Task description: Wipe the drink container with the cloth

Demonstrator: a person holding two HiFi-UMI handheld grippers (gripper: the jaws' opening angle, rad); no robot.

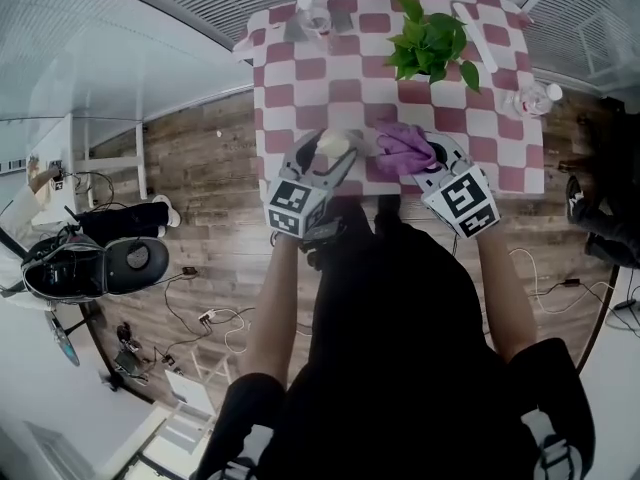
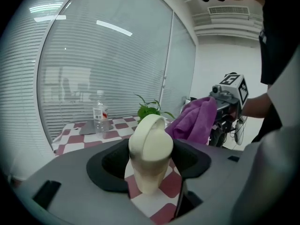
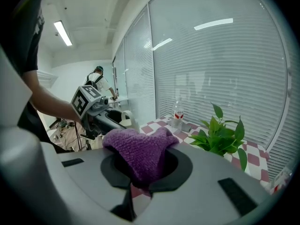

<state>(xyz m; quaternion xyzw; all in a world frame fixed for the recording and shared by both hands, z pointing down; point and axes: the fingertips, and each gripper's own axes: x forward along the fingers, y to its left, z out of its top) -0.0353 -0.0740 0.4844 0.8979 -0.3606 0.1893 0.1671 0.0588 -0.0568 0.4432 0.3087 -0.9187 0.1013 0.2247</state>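
Now, at the bench's (image 1: pixel 300 78) six-o'clock edge, right tool (image 1: pixel 418 160) and left tool (image 1: pixel 338 160) are both clenched: one on the purple cloth (image 1: pixel 402 146), the other on the cream drink container (image 1: pixel 332 145) at its nine o'clock. Best to press the cloth flat and brace the container.

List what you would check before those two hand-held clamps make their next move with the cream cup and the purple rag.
1. Left gripper clamped on the drink container: ok.
2. Right gripper shut on the purple cloth: ok.
3. Cloth touching the container: not ok; the head view shows a small gap.
4. Plant out of the way: ok; it stands farther back on the table.
5. Container lid sealed: cannot tell.
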